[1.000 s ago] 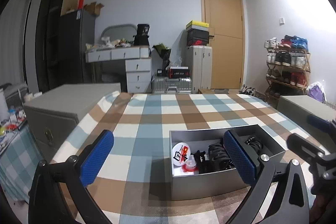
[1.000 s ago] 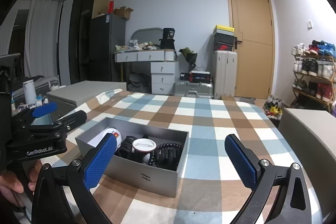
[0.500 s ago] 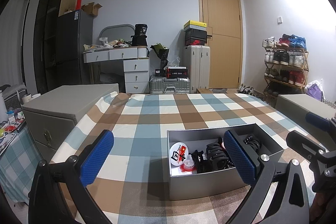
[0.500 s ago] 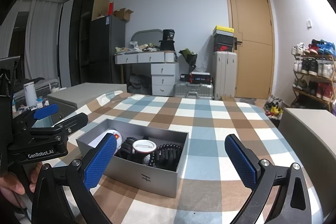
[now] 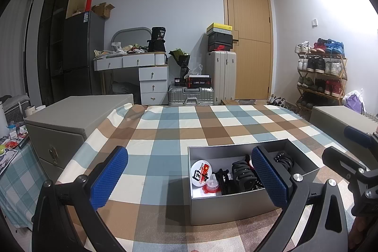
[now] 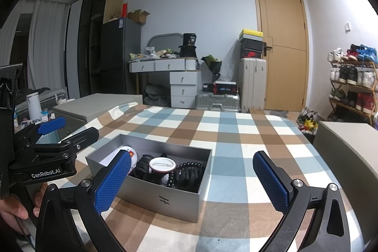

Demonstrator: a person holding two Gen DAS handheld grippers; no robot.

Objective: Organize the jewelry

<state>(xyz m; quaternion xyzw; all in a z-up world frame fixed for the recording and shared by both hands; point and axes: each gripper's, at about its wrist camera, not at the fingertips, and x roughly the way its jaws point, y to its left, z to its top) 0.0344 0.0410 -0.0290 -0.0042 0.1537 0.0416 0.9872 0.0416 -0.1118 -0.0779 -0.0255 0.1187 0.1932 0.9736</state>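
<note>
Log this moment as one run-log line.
left gripper: open, empty | right gripper: open, empty | grey box: on table, holds badges, beads, clips

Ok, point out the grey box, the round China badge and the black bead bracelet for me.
grey box (image 6: 163, 198): right wrist view, front wall by the logo.
round China badge (image 5: 200, 173): left wrist view, centre of its face.
black bead bracelet (image 6: 190, 165): right wrist view, top arc of beads.

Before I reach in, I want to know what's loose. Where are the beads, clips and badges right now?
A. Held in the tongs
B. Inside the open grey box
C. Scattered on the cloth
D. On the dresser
B: the black beads, clips and round badges all lie inside the open grey box; both tongs are open and empty.
</note>
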